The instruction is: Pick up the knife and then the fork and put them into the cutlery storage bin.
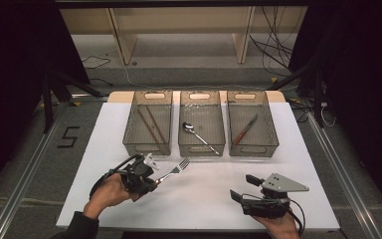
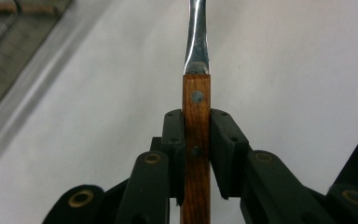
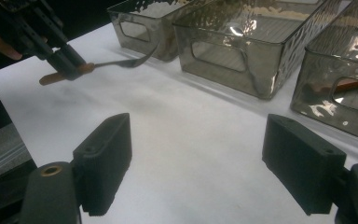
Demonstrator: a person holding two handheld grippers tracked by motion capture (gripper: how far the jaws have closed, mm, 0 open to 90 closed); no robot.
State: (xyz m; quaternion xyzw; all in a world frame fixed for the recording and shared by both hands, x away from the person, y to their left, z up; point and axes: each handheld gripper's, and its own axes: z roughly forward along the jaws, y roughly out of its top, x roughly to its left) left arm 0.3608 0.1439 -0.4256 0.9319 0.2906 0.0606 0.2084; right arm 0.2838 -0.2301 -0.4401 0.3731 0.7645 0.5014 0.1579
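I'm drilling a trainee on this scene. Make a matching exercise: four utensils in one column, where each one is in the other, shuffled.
Things:
1. fork
2. spoon
3. knife
4. chopsticks

Places:
A. middle bin
B. left bin
C. clamped by its wooden handle in the left gripper, above the table
D. right bin

Pairs: 1-C, 2-A, 3-D, 4-B
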